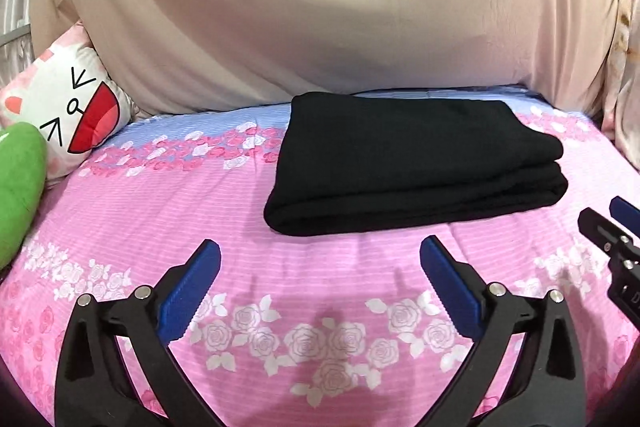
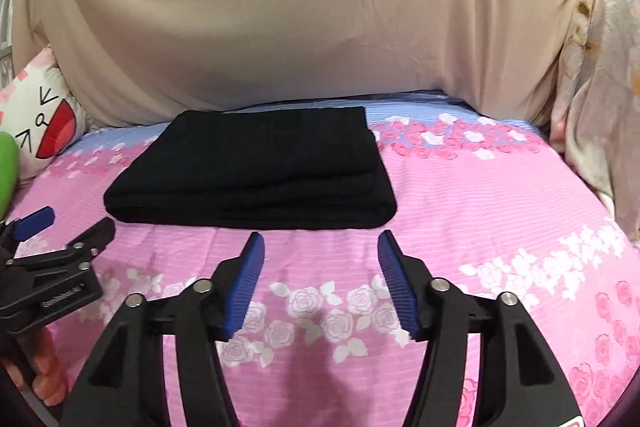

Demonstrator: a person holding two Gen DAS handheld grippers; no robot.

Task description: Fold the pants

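From the left wrist view, the left claw [image 1: 320, 255] is hanging released over the pink rose-print bed sheet [image 1: 168, 227], its two blue pads wide apart with nothing between them. The black pants [image 1: 416, 163] are lying just beyond it and a little to the right, already stacked into a compact rectangle with its rounded fold edge facing near. By the look of it, the folding itself is finishing and both tools are standing clear of the cloth. At the right edge the tip of the right claw [image 1: 612, 223] is showing, apart from the bundle. Counting here: one pair of pants, one cat-face pillow [image 1: 68, 111] far left, one green plush thing [image 1: 20, 187] beside it, one beige cushion or backrest [image 1: 320, 7] rising behind the bed.

From the right wrist view, the right claw [image 2: 320, 251] is sitting partly spread and empty, its pads near the bundle's near edge but not touching it. The pants [image 2: 256, 171] are resting left of centre, layers sitting evenly, one stepped edge on the right side. The left claw [image 2: 64, 223] is appearing at the near left, with fingers [image 2: 44, 367] of the person's hand below it. I judge the next move is calling for little: perhaps a light press to flatten the stack, or simply pulling both claws away. Two claws, one bundle, one floral quilt [image 2: 600, 87] at the far right.
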